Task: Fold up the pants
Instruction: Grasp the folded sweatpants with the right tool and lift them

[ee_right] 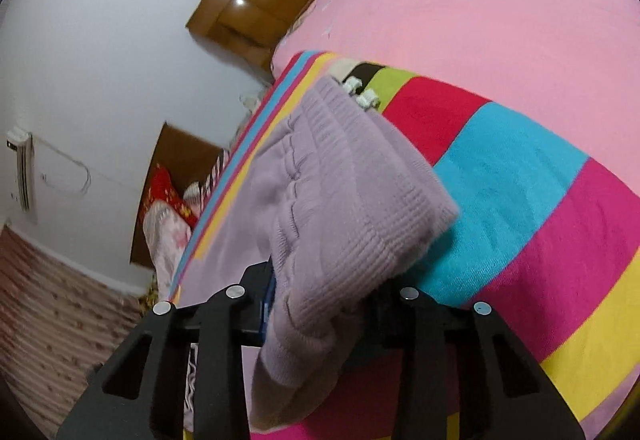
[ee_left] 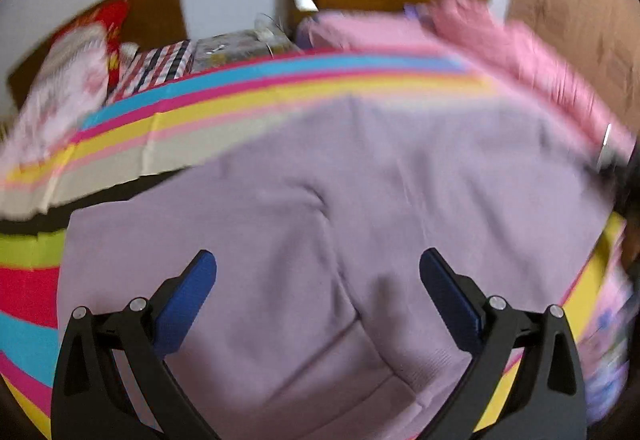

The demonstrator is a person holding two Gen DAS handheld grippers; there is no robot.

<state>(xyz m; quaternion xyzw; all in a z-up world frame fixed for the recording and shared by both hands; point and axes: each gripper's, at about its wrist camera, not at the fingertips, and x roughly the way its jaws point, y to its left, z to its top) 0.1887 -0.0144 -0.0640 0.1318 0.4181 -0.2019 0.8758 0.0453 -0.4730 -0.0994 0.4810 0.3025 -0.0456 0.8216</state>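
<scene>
Lilac knit pants [ee_left: 320, 200] lie spread on a striped blanket [ee_left: 240, 88] and fill most of the left wrist view. My left gripper [ee_left: 318, 264] hovers just over them, open, its blue pads wide apart with nothing between them. In the right wrist view a ribbed, elastic end of the pants [ee_right: 340, 180] is lifted and bunched between the fingers of my right gripper [ee_right: 320, 304], which is shut on it. The cloth hides most of the pads. Two white drawstring ends [ee_right: 360, 94] stick out at the far edge.
The striped blanket [ee_right: 520, 180] lies on a bed with pink sheets [ee_right: 480, 0] and a brown headboard [ee_right: 260, 0]. A pink quilt [ee_left: 540, 60] is heaped at the far right. A red and pink pillow [ee_left: 80, 60] sits far left, cardboard [ee_left: 580, 0] at the back right.
</scene>
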